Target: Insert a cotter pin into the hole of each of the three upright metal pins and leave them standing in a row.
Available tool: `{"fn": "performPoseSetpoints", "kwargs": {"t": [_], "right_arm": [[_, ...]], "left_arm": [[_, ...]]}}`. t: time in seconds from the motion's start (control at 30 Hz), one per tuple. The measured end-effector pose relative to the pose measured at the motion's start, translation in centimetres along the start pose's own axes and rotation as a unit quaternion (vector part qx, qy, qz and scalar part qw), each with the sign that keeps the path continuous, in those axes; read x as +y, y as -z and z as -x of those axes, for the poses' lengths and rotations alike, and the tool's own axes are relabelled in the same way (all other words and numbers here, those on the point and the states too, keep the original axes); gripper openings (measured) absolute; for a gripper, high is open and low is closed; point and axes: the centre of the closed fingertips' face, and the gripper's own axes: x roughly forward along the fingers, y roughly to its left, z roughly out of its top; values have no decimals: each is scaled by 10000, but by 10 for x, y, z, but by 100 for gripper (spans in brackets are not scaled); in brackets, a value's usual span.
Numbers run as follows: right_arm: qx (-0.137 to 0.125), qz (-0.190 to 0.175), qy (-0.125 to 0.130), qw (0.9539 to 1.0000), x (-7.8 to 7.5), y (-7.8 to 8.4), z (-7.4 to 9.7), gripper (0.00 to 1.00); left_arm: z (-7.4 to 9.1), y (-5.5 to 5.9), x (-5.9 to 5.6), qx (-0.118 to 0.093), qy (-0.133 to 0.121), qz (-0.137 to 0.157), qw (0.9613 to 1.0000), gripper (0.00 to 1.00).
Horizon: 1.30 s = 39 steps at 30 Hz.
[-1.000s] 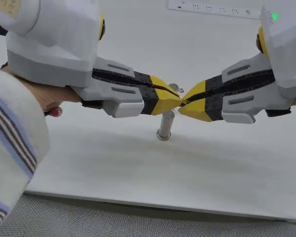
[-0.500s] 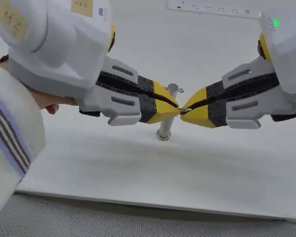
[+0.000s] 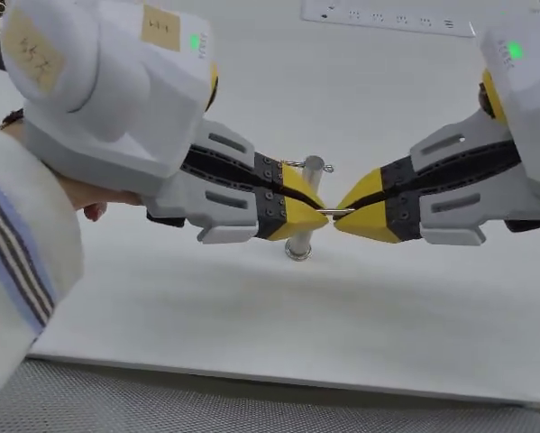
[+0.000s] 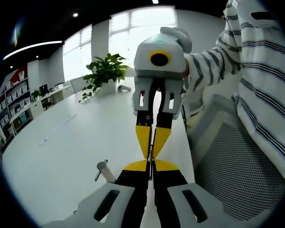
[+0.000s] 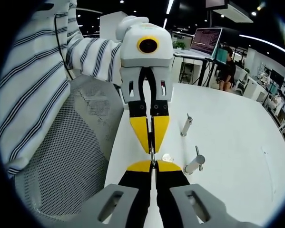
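Observation:
My left gripper [image 3: 321, 214] and right gripper [image 3: 341, 215] meet tip to tip above the white table [image 3: 251, 307]. A thin cotter pin [image 3: 332, 213] spans the small gap between them, and both sets of jaws are closed on it. Just behind the tips stands an upright metal pin [image 3: 302, 230] with a cotter pin [image 3: 322, 166] through its top. In the left gripper view this metal pin [image 4: 103, 170] is left of my jaws. In the right gripper view two metal pins [image 5: 186, 125] [image 5: 195, 164] stand to the right.
A white power strip [image 3: 387, 16] lies at the far edge of the table. The table's front edge runs along the bottom, with a grey mesh chair [image 3: 161, 406] below it. A potted plant [image 4: 104, 71] and a person at a desk [image 5: 225, 71] are far off.
The two grippers' tips have drawn slightly apart, so a short length of cotter pin now shows between them. Both grippers sit a little lower in the picture.

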Motion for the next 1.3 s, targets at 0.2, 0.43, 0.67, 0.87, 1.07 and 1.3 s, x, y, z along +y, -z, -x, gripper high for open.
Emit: {"fn": "performPoseSetpoints", "kwargs": {"t": [0.2, 0.43, 0.67, 0.87, 1.07, 1.3], "right_arm": [[29, -28, 5, 10000, 2, 0, 1, 0], [135, -51, 58, 9999, -1, 9, -1, 0], [460, -284, 187, 9984, -5, 29, 0, 0], [647, -564, 327, 9958, -10, 45, 0, 0], [741, -694, 378, 9941, -10, 49, -1, 0], [786, -830, 383, 9927, -9, 57, -6, 0]], "left_arm": [[-1, 0, 3, -20, -59, -19, 10000, 0], [1, 14, 20, 228, -418, -279, 9985, 16], [0, 25, 26, 440, -459, -240, 9977, 20], [-6, 32, 29, 634, -540, -251, 9962, 19], [-10, 35, 30, 677, -464, -235, 9964, 21], [-17, 38, 25, 732, -226, -191, 9969, 15]]}}
